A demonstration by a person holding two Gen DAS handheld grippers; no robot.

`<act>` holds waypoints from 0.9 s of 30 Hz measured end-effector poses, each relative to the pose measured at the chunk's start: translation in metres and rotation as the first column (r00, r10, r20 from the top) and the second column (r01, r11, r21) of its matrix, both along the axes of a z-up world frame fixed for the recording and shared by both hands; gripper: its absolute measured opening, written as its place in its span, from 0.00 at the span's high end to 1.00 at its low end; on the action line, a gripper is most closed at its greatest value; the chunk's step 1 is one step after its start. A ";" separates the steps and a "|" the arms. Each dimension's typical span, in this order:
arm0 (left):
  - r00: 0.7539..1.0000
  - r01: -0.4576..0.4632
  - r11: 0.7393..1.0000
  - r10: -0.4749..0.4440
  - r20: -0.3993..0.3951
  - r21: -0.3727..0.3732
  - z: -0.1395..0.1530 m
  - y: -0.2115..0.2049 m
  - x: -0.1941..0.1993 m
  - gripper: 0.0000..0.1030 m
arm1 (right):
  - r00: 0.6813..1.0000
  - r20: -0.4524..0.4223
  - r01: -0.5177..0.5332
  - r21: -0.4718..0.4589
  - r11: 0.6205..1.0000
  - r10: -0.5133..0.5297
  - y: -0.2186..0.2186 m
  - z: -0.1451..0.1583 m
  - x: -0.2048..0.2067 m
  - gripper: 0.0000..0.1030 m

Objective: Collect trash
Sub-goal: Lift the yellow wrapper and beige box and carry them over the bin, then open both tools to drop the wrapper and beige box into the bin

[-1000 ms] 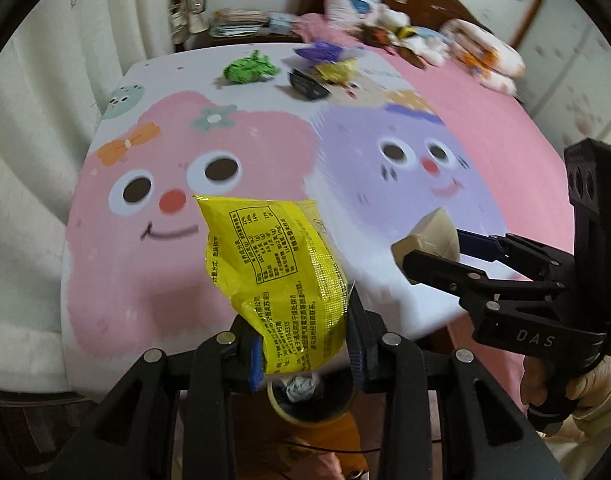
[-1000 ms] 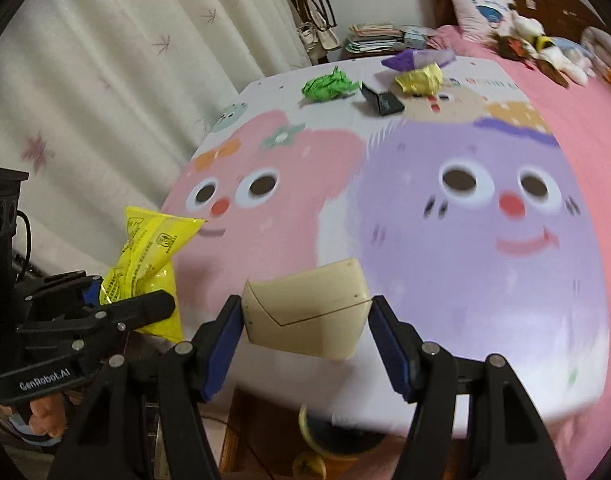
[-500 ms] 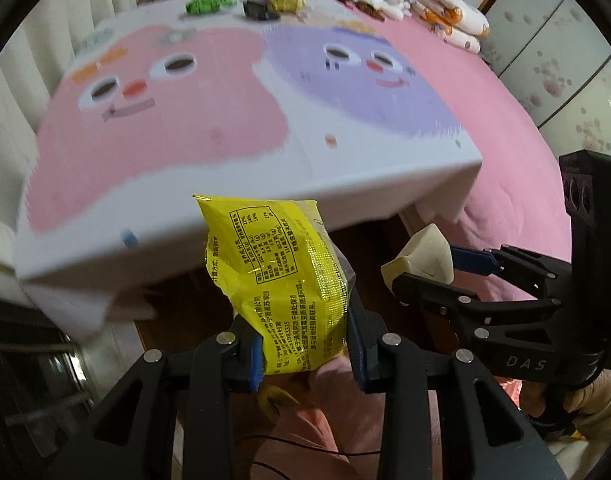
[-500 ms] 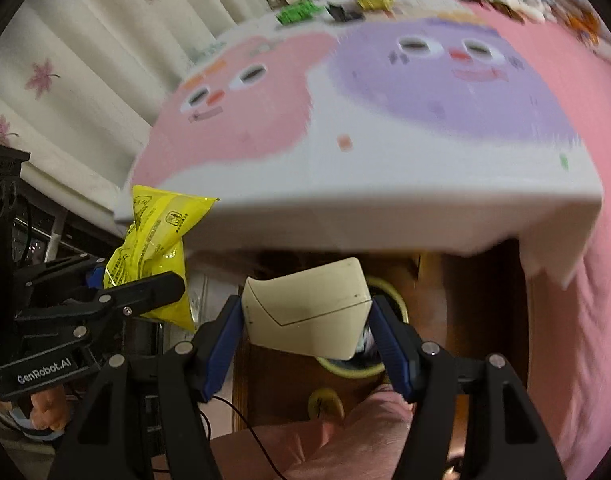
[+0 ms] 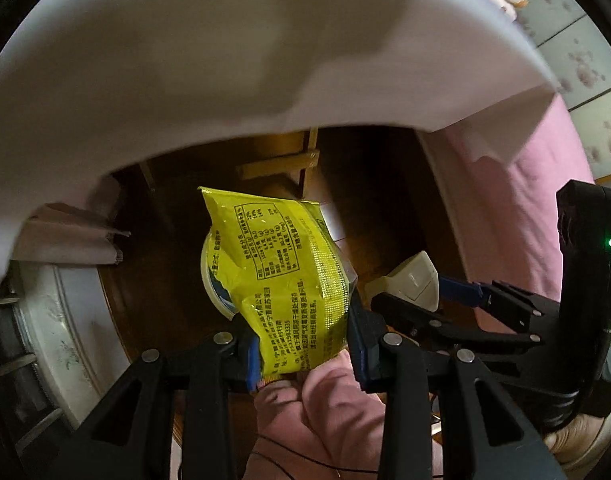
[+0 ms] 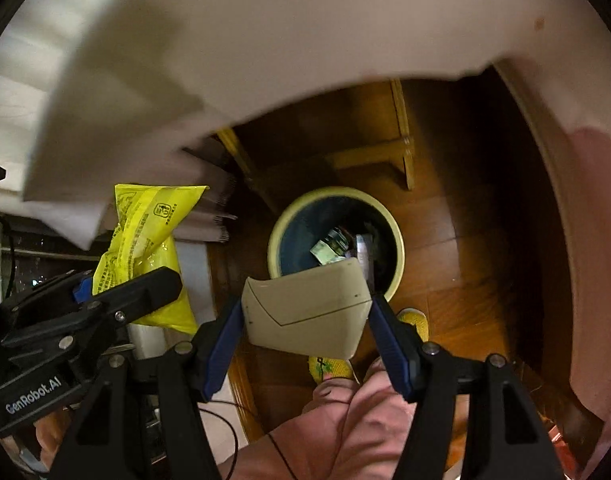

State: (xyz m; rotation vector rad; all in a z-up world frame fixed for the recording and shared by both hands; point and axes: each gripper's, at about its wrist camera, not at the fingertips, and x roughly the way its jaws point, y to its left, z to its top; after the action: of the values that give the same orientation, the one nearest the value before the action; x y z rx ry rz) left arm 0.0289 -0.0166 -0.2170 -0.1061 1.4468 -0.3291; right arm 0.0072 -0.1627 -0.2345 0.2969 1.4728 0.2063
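Both grippers have dropped from over the bed to below its sheet edge, now pointing down at the bin [image 6: 397, 240] on the wooden floor. Left gripper [image 5: 303, 354] jaws are pinching the yellow snack bag [image 5: 281, 276] at its lower end; right gripper [image 6: 305, 332] jaws are clamping the beige carton [image 6: 305, 312] by its sides. Bag is looking light, crinkly, slippery; carton light, stiffish, crushable. Count: one bag, one carton, one bin holding a few scraps.

Dim warm light, dark shadowed floor, motion-blurred white cloth, fisheye-bent edges
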 end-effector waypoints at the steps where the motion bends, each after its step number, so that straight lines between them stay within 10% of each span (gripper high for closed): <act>1: 1.000 -0.002 1.000 0.002 -0.008 0.005 -0.009 -0.005 0.000 0.68 | 1.000 -0.010 0.005 -0.002 1.000 -0.005 -0.002 -0.012 0.001 0.38; 16: 0.994 -0.090 0.991 0.096 -0.054 0.101 -0.084 -0.007 0.019 0.21 | 0.997 -0.071 0.029 0.017 0.999 -0.028 -0.015 -0.099 0.010 0.38; 27: 0.990 -0.137 0.979 0.139 0.003 0.150 -0.077 0.020 0.008 0.12 | 0.997 -0.067 0.042 0.027 0.999 -0.040 -0.003 -0.106 0.023 0.38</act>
State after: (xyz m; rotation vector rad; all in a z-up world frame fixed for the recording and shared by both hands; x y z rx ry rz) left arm 0.0367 0.0031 -0.2938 -0.0856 1.4588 -0.1057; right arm 0.0300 -0.1661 -0.3404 0.3599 1.5287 0.1858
